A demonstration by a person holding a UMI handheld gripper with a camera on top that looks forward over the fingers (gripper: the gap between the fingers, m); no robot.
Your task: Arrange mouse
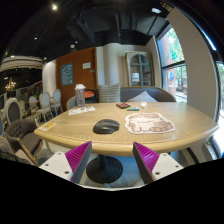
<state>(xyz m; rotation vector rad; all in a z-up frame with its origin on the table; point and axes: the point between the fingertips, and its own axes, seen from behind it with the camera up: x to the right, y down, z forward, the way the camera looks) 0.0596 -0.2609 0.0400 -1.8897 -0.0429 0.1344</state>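
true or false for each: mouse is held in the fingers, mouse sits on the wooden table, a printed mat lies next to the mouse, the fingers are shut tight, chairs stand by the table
1. The mouse is held in the hand-held gripper. False: it lies on the table beyond the fingers, untouched.
2. The mouse sits on the wooden table. True.
3. A printed mat lies next to the mouse. True: it is on the tabletop just beside it.
4. The fingers are shut tight. False: they stand apart with a wide gap and nothing between them.
5. Chairs stand by the table. True: several are drawn up along one side.
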